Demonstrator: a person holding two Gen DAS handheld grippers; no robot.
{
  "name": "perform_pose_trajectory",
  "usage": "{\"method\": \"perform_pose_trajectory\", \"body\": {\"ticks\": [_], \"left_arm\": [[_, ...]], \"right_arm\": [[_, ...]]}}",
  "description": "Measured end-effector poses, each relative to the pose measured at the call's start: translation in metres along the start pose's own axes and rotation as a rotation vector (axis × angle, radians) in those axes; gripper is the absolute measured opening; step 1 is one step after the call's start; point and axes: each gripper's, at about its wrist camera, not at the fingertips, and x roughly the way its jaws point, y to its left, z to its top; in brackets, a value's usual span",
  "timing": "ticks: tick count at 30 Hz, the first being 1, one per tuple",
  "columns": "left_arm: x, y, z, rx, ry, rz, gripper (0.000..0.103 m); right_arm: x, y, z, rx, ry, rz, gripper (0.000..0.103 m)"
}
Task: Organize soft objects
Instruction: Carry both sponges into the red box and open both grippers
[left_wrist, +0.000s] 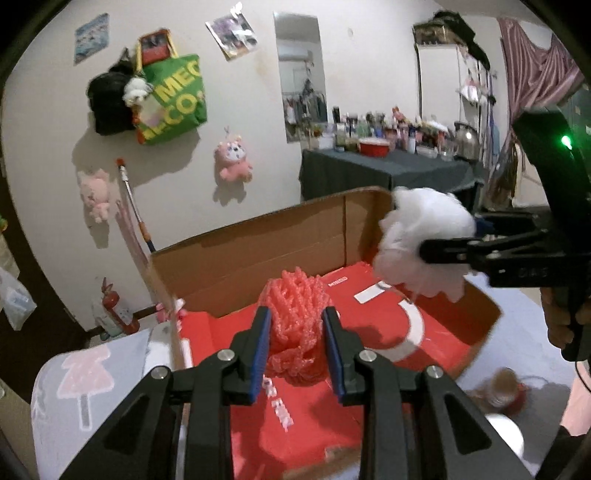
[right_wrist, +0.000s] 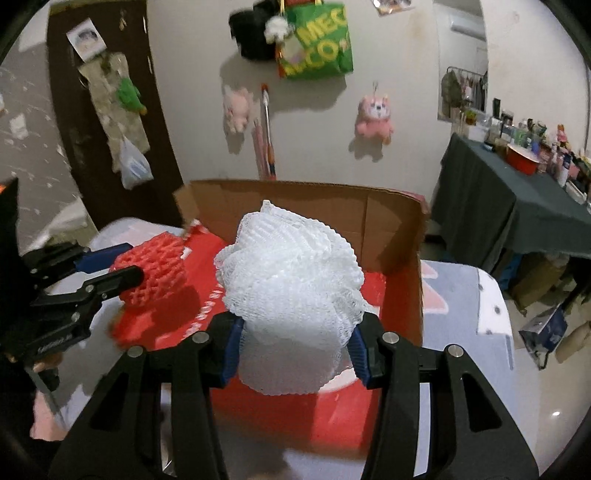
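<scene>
My left gripper (left_wrist: 296, 347) is shut on a pink mesh foam net (left_wrist: 295, 325), held above the red inside of an open cardboard box (left_wrist: 258, 254). My right gripper (right_wrist: 295, 347) is shut on a white mesh bath puff (right_wrist: 291, 295) that bulges well above its blue pads. In the left wrist view the white puff (left_wrist: 421, 247) hangs at the right over the box's far corner. In the right wrist view the pink net (right_wrist: 153, 269) and the left gripper (right_wrist: 114, 266) come in from the left over the box (right_wrist: 295, 206).
The box lies on a pale patterned sheet (left_wrist: 92, 373). Pink plush toys (left_wrist: 232, 162) and a green bag (left_wrist: 173, 103) hang on the wall behind. A cluttered dark-clothed table (left_wrist: 388, 170) stands at the back right. A small brown plush (left_wrist: 502, 387) lies right of the box.
</scene>
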Motion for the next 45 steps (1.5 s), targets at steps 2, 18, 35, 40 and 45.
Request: {"method": "perform_pose_trajectory", "body": {"ticks": [2,18,35,40,45], "left_arm": [[0.027,0.003,0.007,0.007,0.046,-0.010,0.030],[0.153,0.014,0.002,0.055,0.201,0.039,0.035],[0.158,0.015,-0.003,0.040,0.266,0.043,0.055],[0.147,0.021,-0.004,0.014,0.250,0.042,0.072],[0.125,0.027,-0.004,-0.020,0.211,0.050,0.081]], "right_arm": [[0.028,-0.005,0.010,0.003,0.051,-0.002,0.046],[0.161,-0.035,0.021,0.047,0.262,-0.043,0.047],[0.164,-0.043,0.013,0.077,0.292,-0.031,0.062],[0.159,-0.041,0.012,0.076,0.275,-0.038,0.072],[0.144,-0.035,0.013,0.072,0.253,-0.052,0.077]]}}
